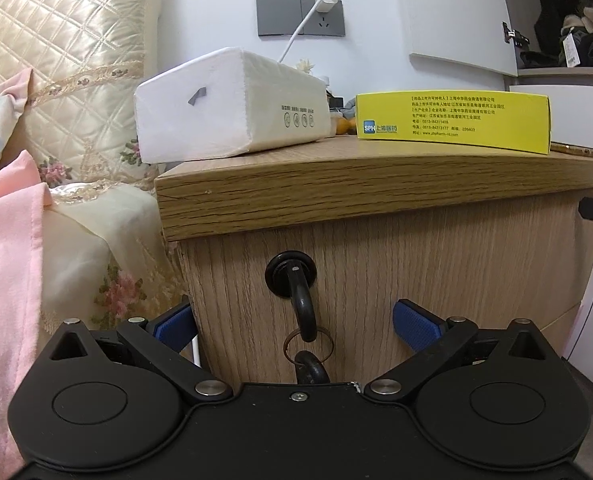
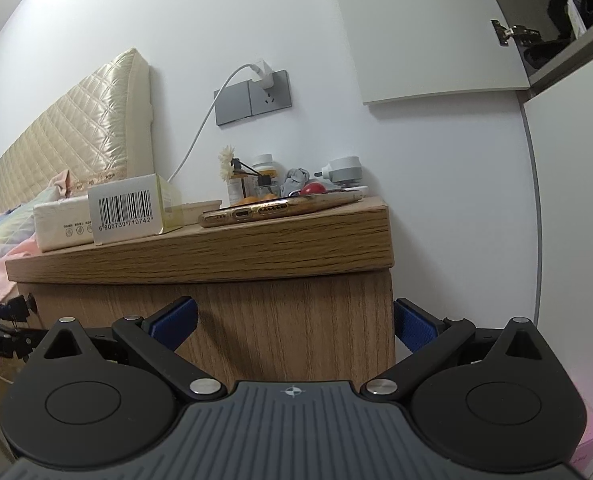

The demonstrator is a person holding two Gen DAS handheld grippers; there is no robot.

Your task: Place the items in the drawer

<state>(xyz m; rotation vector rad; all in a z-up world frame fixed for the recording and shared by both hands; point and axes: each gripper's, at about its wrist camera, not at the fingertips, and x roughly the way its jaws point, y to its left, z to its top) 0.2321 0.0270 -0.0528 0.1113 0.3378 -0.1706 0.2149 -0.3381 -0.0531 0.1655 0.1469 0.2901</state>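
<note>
The left gripper (image 1: 296, 320) faces the closed drawer (image 1: 376, 280) with jaws spread open; its dangling black pull (image 1: 302, 304) hangs vertically, centred between them. The yellow box (image 1: 452, 120) waits on the table's front edge. The right gripper (image 2: 294, 322), also open, hangs empty farther right.

We see our right gripper (image 2: 294, 322) spread wide before the worktop (image 2: 216, 248). A phone (image 2: 280, 208) and barcoded box (image 2: 126, 210) lie on top.
</note>
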